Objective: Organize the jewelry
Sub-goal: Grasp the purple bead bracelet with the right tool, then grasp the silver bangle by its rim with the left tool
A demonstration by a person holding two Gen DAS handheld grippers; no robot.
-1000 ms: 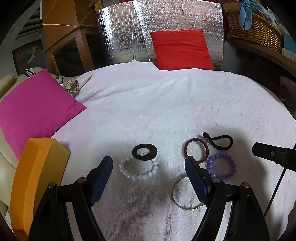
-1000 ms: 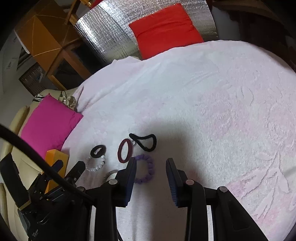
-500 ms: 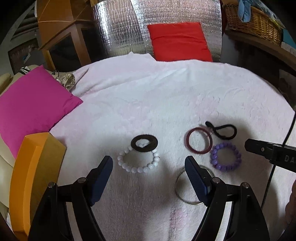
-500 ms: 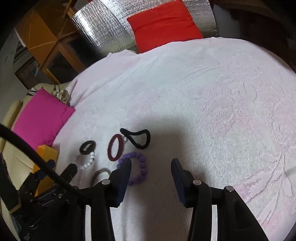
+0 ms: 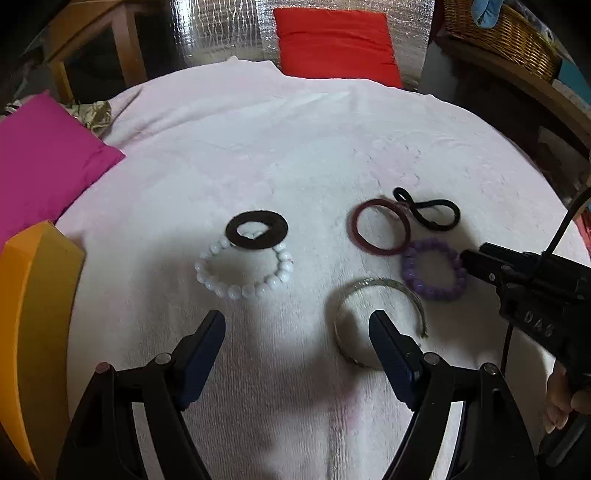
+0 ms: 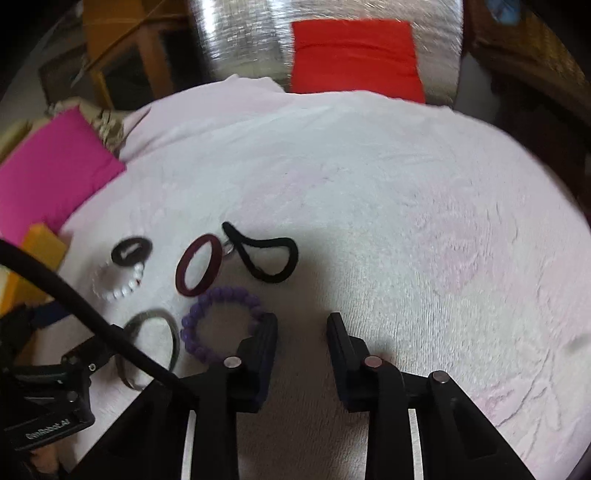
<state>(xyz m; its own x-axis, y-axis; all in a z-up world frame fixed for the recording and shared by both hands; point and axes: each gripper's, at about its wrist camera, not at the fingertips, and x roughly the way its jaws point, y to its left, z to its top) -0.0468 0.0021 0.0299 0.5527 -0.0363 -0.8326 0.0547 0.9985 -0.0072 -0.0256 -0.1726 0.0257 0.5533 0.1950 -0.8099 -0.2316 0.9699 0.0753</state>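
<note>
Several rings lie on the pale pink cloth (image 5: 295, 147): a white bead bracelet (image 5: 242, 275), a flat black ring (image 5: 256, 229) overlapping it, a maroon bangle (image 5: 378, 232), a black hair tie (image 5: 428, 214), a purple bead bracelet (image 5: 434, 273) and a silver bangle (image 5: 376, 317). My left gripper (image 5: 297, 328) is open and empty, just short of the white bracelet and silver bangle. My right gripper (image 6: 303, 326) is open and empty, its left fingertip touching the purple bracelet (image 6: 218, 323); its tip shows in the left wrist view (image 5: 476, 264).
An orange box (image 5: 33, 314) stands at the left edge. A magenta cushion (image 5: 40, 158) lies at the far left, a red cushion (image 5: 336, 44) at the back against silver foil. A wicker basket (image 5: 498, 33) sits on a shelf at the back right.
Both grippers have moved forward toward the jewelry. The right gripper has swung left and closed in on the purple bracelet. The jewelry has not moved.
</note>
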